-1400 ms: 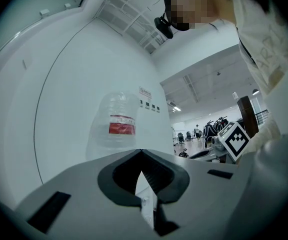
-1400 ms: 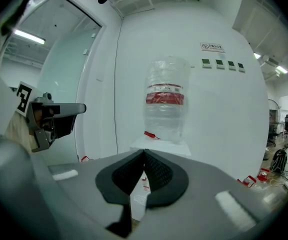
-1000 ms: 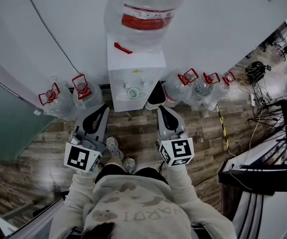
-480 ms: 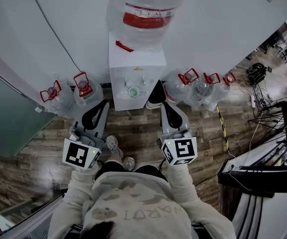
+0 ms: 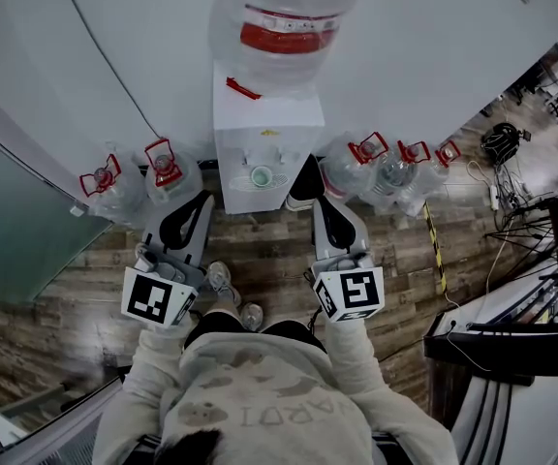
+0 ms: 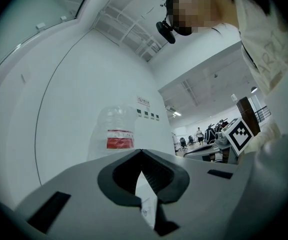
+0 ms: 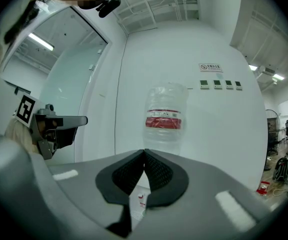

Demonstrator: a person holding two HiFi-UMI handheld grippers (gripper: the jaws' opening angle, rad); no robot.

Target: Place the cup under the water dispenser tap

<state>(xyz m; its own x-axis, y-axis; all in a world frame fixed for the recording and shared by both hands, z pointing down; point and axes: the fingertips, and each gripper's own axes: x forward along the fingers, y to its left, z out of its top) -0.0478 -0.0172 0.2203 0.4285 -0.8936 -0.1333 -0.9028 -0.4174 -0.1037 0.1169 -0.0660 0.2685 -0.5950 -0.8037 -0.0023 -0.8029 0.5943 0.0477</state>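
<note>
A white water dispenser (image 5: 264,129) stands against the wall with a large clear bottle (image 5: 284,27) on top. A pale cup (image 5: 261,176) sits on its drip tray below the taps. My left gripper (image 5: 205,200) hangs left of the dispenser's front, shut and holding nothing. My right gripper (image 5: 315,207) hangs right of it, also shut and holding nothing. Neither touches the cup. In the left gripper view the jaw tips (image 6: 141,151) meet below the bottle (image 6: 116,131). The right gripper view shows its tips (image 7: 144,151) meeting, with the bottle (image 7: 164,120) above.
Spare water jugs with red handles stand on the wood floor left (image 5: 163,172) and right (image 5: 366,158) of the dispenser. Cables and dark equipment (image 5: 550,231) crowd the right side. A glass partition (image 5: 17,231) runs at the left. The person's shoes (image 5: 221,281) are below the grippers.
The right gripper has risen slightly; the left has barely moved. The cup stays on the drip tray, and both grippers stay shut.
</note>
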